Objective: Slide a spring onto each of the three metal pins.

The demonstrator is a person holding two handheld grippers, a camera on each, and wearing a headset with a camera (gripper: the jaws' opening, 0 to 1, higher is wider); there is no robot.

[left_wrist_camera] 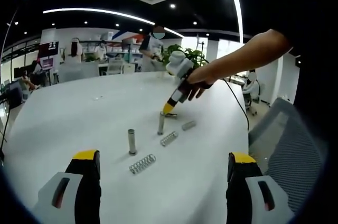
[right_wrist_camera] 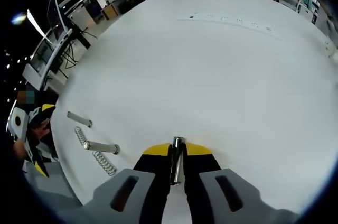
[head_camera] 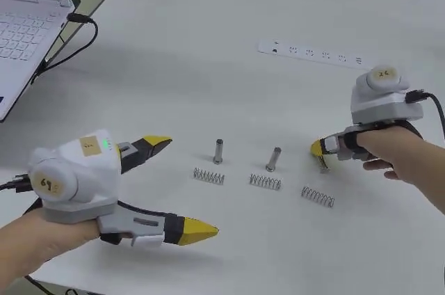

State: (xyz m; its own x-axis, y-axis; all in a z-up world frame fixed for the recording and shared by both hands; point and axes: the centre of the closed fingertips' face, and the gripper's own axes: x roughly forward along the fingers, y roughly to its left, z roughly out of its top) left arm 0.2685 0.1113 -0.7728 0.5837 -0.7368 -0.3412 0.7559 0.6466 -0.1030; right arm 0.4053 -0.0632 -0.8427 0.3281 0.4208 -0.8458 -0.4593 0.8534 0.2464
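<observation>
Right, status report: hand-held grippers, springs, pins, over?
Left hand-held gripper open. Right hand-held gripper shut on one pin. Three springs lying loose, two pins bare. Nothing blocking.

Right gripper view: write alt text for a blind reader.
The yellow-tipped right gripper is shut on a silver metal pin over a white table. Left of it stand two more pins beside coiled wire springs.

Head view: third pin [head_camera: 324, 164] mostly hidden behind right claw [head_camera: 318, 150] tips; laptop [head_camera: 28, 24] cut off by top & left edges, screen text unreadable; power strip [head_camera: 311, 53] markings too small to read. Right gripper view: pin's lower end buried btwn the clamped jaws; left claw [right_wrist_camera: 39, 138] half cut off at left, blurry. Left gripper view: bkgd people [left_wrist_camera: 153, 49] too small to make out.
</observation>
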